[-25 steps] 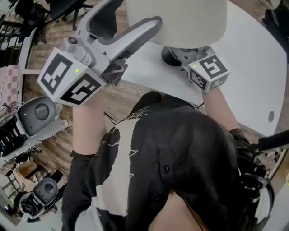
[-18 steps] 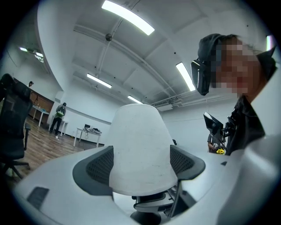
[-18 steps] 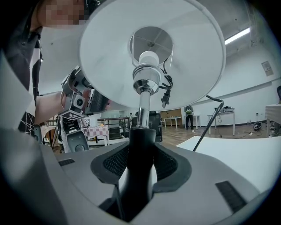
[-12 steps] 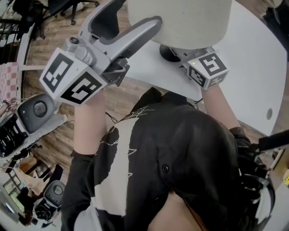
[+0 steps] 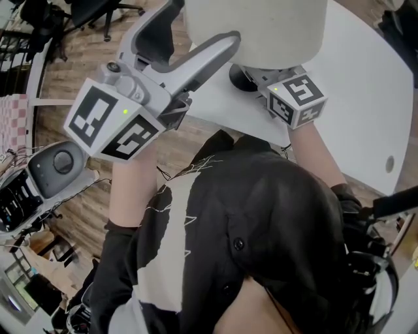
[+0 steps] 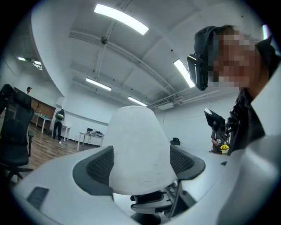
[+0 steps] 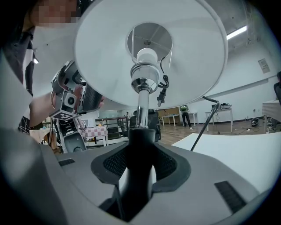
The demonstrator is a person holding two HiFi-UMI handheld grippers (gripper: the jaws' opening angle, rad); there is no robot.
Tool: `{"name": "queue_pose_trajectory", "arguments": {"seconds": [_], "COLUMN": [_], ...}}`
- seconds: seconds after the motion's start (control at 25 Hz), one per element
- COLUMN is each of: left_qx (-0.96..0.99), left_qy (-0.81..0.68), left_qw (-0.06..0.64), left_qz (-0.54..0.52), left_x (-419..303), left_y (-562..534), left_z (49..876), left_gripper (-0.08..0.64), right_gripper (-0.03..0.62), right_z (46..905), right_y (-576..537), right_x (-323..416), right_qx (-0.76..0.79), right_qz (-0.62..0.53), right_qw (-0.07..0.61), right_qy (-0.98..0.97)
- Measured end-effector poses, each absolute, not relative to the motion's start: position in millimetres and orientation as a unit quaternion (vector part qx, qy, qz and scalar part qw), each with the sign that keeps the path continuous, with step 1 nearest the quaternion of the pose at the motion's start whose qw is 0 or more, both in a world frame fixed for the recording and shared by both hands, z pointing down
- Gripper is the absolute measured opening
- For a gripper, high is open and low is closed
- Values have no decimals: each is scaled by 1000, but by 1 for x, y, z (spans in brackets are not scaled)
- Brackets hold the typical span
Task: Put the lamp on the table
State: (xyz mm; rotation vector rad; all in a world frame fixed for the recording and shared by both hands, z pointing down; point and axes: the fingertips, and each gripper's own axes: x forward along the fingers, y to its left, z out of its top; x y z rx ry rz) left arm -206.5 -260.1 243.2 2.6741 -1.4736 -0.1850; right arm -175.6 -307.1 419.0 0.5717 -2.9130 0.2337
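Note:
The lamp has a white shade and stands with its black base on the white table, close to the near edge. My left gripper reaches in from the left and is shut on the shade, whose lower rim fills the gap between both pads. My right gripper sits under the shade, shut on the lamp's black column. Above that column rises the chrome stem to the bulb socket. In the head view the shade hides the right jaws.
The table's near edge runs just under both grippers, with wooden floor beyond it. A grey device and office chairs stand at the left. The lamp's black cord trails over the table. A round grommet marks the table's right side.

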Motion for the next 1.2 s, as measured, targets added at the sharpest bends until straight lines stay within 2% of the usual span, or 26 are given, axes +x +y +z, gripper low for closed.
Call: {"name": "queue_pose_trajectory", "arguments": {"seconds": [0.2, 0.48, 1.2], "left_qx": [876, 863, 861], "left_qy": [-475, -505, -507], "left_qw": [42, 5, 21], "left_qz": [-66, -13, -25], "left_x": [-199, -187, -174], "left_y": [-253, -248, -238], "left_z": [234, 243, 252], "left_gripper": [413, 413, 413], "right_gripper": [158, 158, 163], "right_z": [416, 418, 423], "right_y": [-306, -297, -285], "right_x": [-173, -165, -155], "right_qx": [196, 200, 199], "right_qz": [80, 75, 50], "right_qw": [83, 85, 91], "right_qy": [-974, -973, -975]}}
